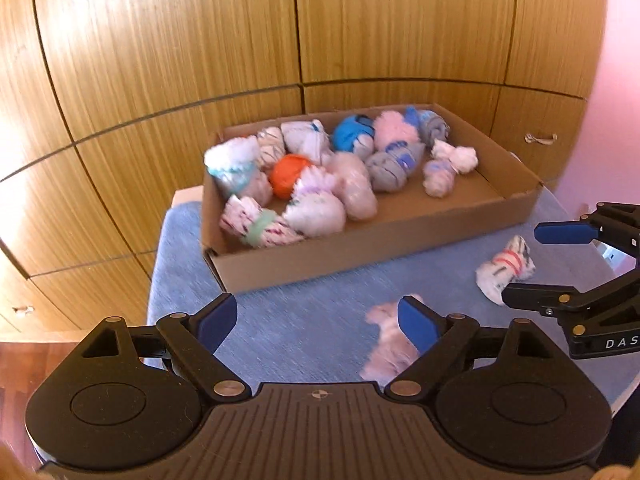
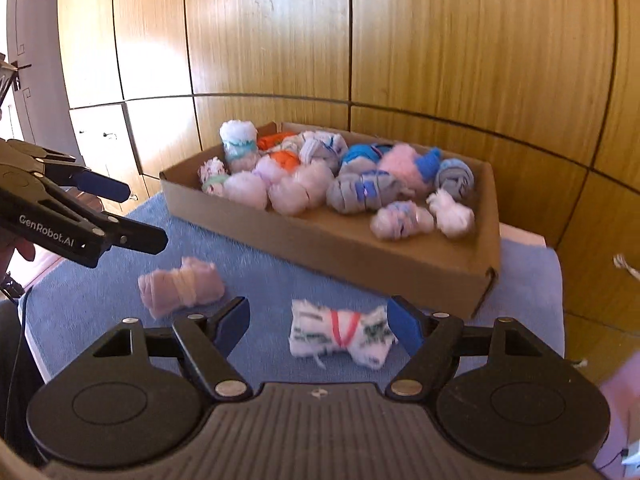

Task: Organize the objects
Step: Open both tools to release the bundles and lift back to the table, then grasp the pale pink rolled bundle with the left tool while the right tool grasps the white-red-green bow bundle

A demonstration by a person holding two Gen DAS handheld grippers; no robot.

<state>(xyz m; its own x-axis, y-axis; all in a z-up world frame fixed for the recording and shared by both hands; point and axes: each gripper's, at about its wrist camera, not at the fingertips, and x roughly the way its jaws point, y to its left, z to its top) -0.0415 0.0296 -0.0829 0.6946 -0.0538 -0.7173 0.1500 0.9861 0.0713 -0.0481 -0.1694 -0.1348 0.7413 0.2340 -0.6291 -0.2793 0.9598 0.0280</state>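
- Step in hand, as I judge it: picking up the last two loose bundles to go into the box (image 1: 360, 256); nothing is being held right now.
- Left gripper (image 1: 316, 322) is standing spread wide, empty; pads are touching nothing.
- Pink bundle (image 1: 386, 340) is lying on the blue surface (image 1: 304, 320), just behind the left gripper's right-hand pad, partly hidden by it, not between the pads.
- Right gripper (image 2: 318, 324) is also standing spread, empty.
- White bundle (image 2: 340, 334), the one with a red band, is lying flat on the surface between the right gripper's pads, closer to the right-hand one; whether that pad is touching the cloth I cannot tell, and it is not being pinched.
- In the right wrist view the pink bundle (image 2: 180, 286) is sitting near the white one, to its left, apart from it, below the left gripper (image 2: 140, 216).
- Box is sitting at the far side of the surface, already holding many rolled bundles (image 2: 360, 192); free floor is showing along its near side.
- Next move, likely: right gripper is needing to drop a little and shut across the white bundle's banded middle; left gripper is needing to shift right to straddle the pink one.
- Bundles look soft, so a squeeze at the band looks safest.
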